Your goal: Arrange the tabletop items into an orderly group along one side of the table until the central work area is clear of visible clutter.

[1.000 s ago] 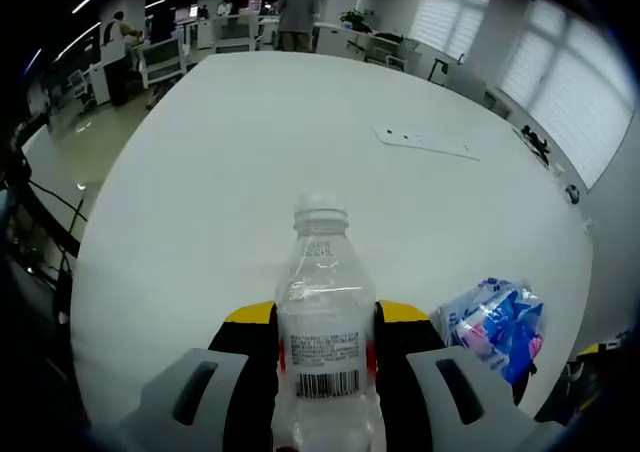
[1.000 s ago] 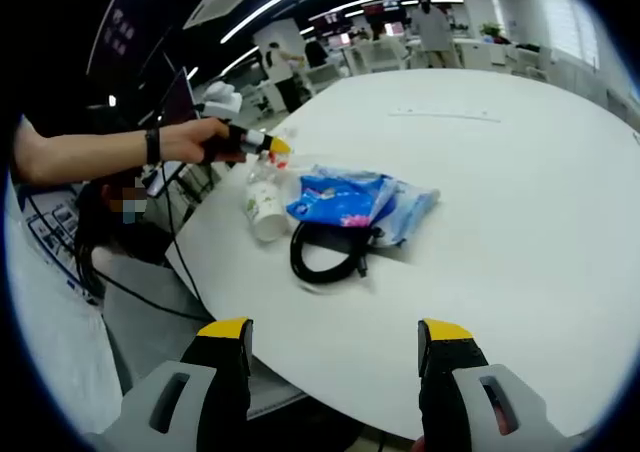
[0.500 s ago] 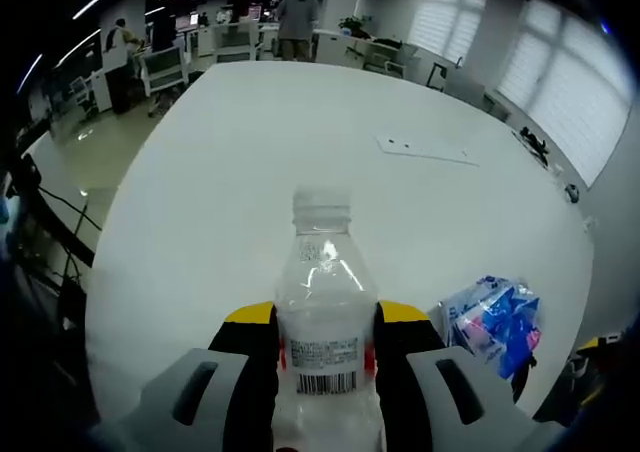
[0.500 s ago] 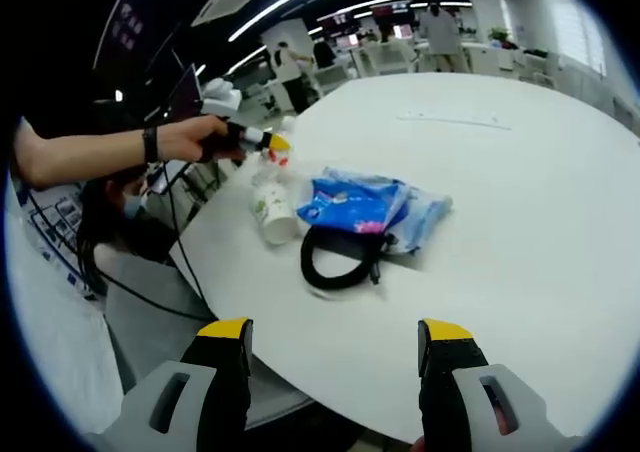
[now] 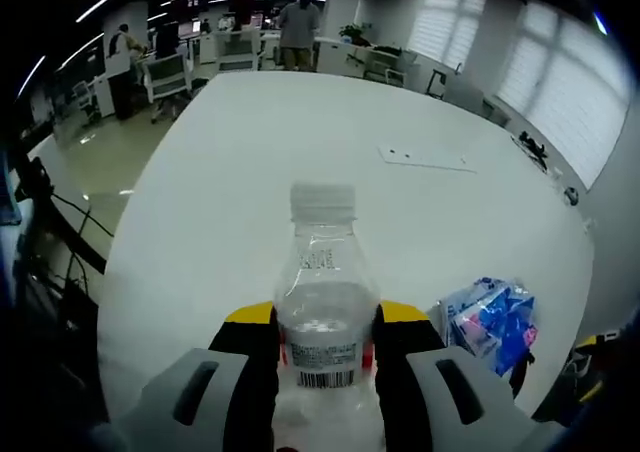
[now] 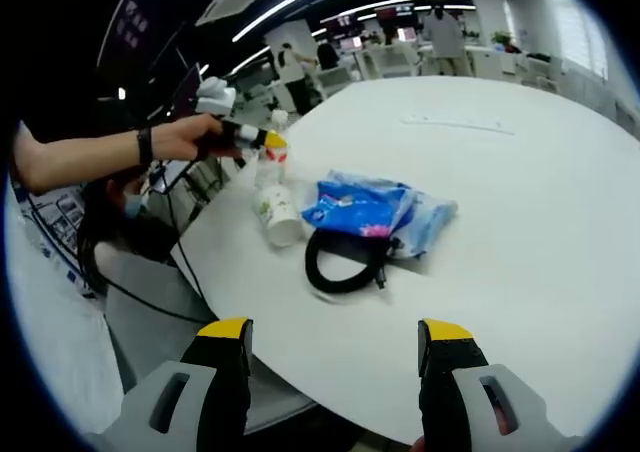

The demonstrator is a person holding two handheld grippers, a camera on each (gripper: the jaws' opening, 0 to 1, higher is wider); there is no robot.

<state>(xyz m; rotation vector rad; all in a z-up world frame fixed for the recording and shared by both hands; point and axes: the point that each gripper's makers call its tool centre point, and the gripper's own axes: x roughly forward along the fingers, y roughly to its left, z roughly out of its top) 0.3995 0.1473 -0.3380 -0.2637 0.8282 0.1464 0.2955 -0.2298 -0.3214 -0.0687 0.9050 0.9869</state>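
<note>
Clear plastic bottle [image 5: 322, 302] stands upright between the jaws of the left gripper [image 5: 324, 324], white cap on, barcode label low on its body facing the camera. Yellow-tipped jaws press its sides; the gripper is clamped on it. In the left gripper view the bottle sits near the table's [image 5: 260, 142] close edge, bare white top stretching beyond it.

Right gripper view shows the same pair from the side: left gripper [image 6: 262, 143] held by a hand [image 6: 190, 137] (dark band at the wrist), bottle [image 6: 268, 150] in its jaws over the table's [image 6: 520, 212] left edge. Just below it a white cup [image 6: 281, 216] lies tilted on its side; whether it touches the bottle I cannot tell.

Beside the cup, a blue packet [image 6: 370, 204] with pink print, and a black cable loop [image 6: 342, 262] lying against the packet's near side. The packet [image 5: 490, 324] also shows at lower right in the left gripper view, well right of the bottle.

Right gripper [image 6: 334, 372] hovers off the table's near edge, jaws wide apart, nothing between them, well apart from the cluster.

Flat white strip [image 5: 424, 157] lies far across the table, alone; seen also in the right gripper view [image 6: 458, 124]. Office desks and standing people in the background.
</note>
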